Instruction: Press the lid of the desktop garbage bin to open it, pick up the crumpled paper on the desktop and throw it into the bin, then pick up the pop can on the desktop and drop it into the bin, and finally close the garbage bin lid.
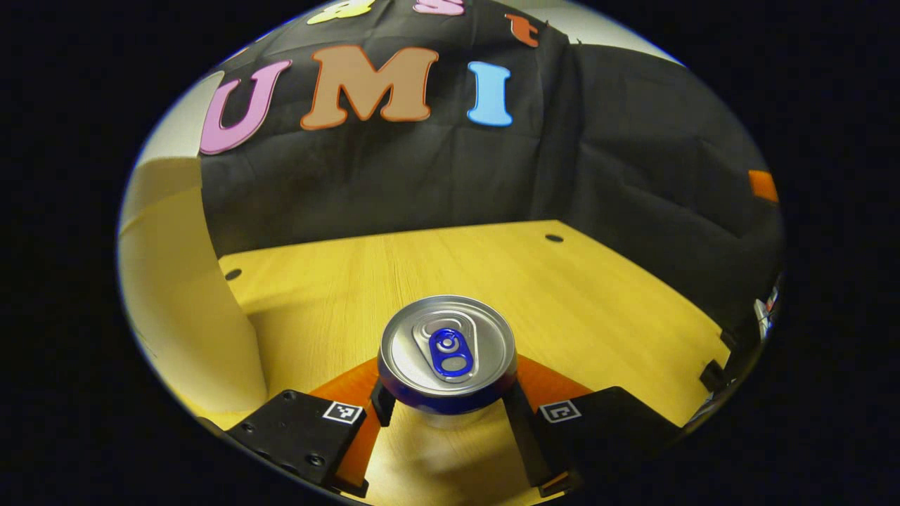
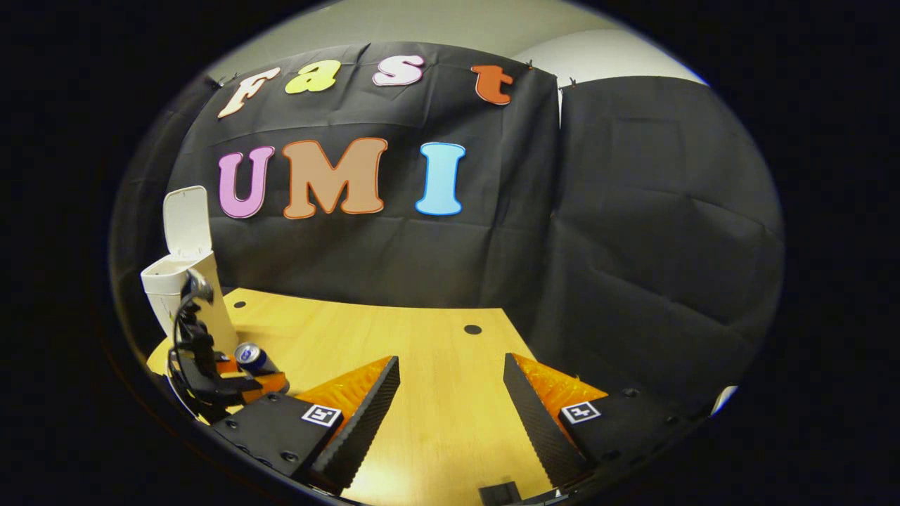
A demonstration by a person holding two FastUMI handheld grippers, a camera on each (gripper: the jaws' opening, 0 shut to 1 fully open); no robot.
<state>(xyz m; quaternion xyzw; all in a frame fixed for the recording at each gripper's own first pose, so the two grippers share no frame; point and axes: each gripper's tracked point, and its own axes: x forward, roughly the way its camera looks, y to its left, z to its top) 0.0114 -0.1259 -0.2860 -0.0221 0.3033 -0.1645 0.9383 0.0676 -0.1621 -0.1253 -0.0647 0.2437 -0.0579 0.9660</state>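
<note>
Left claw (image 1: 446,404) grips the pop can (image 1: 447,351) upright between both fingers, clear of the tabletop (image 1: 562,302), with the white garbage bin (image 1: 190,309) just beside it on the left. From the right gripper view, that bin (image 2: 184,281) stands lid raised (image 2: 186,221), can (image 2: 249,357) near its base. Right claw (image 2: 450,400) gapes wide, holding nothing.

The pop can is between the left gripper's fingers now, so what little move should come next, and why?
Probably lift the pop can and carry it toward the garbage bin. In the left gripper view the left gripper has a finger on each side of the can. In the right gripper view the bin's lid stands open, and the bin is right beside the can.
</note>
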